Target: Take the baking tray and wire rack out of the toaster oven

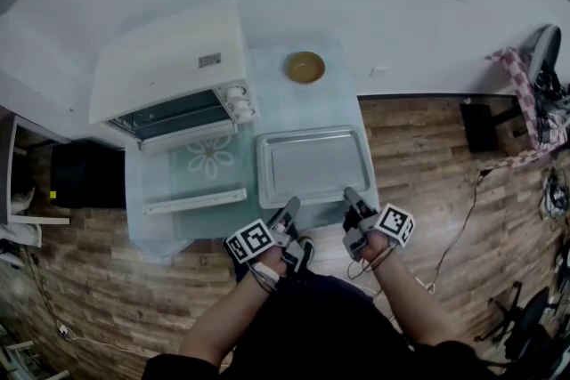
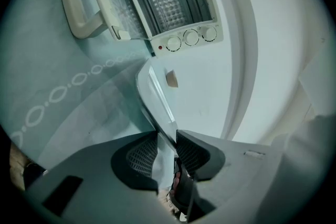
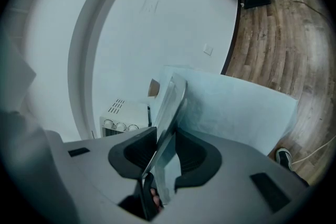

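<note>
Tray [image 1: 312, 166]: shallow, rectangular, matte silver, rounded corners, raised rim.

We record a dark top [image 1: 321, 325] on the person. The left gripper [image 1: 287, 211] and right gripper [image 1: 354, 198] have grey shells and black jaws with ribbed pads [image 2: 140, 157]. Each carries a white cube [image 1: 249, 242] printed with black square markers. Thin dark cables [image 1: 378, 261] loop beside the right one.
</note>
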